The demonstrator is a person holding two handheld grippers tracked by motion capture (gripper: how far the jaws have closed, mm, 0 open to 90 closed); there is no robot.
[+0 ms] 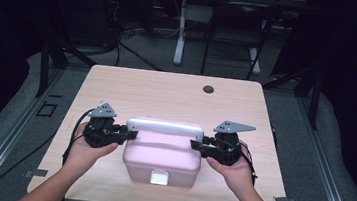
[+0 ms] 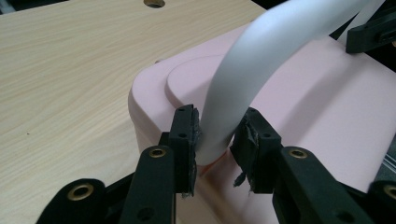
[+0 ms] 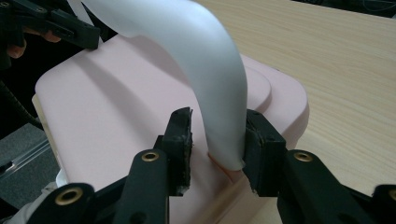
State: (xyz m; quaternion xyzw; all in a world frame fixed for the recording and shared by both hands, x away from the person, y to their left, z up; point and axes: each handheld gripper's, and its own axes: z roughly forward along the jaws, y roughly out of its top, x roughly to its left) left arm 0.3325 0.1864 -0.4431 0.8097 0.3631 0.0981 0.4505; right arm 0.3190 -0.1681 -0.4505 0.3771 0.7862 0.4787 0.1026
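Observation:
A pink lidded box (image 1: 160, 155) sits near the table's front edge, with a white arched handle (image 1: 165, 127) raised over its lid. My left gripper (image 1: 132, 135) is at the handle's left end and my right gripper (image 1: 195, 144) at its right end. In the left gripper view the handle (image 2: 261, 51) runs down between my jaws (image 2: 217, 135); one pad (image 2: 190, 135) touches it and the other stands just off it. In the right gripper view the handle (image 3: 210, 60) lies against one pad (image 3: 254, 140), with a gap to the other, inside my jaws (image 3: 217, 137).
The box has a white latch (image 1: 160, 178) on its front face. The light wooden table (image 1: 167, 94) has a round cable hole (image 1: 208, 89) at the back. Dark floor, cables and table legs lie beyond the far edge.

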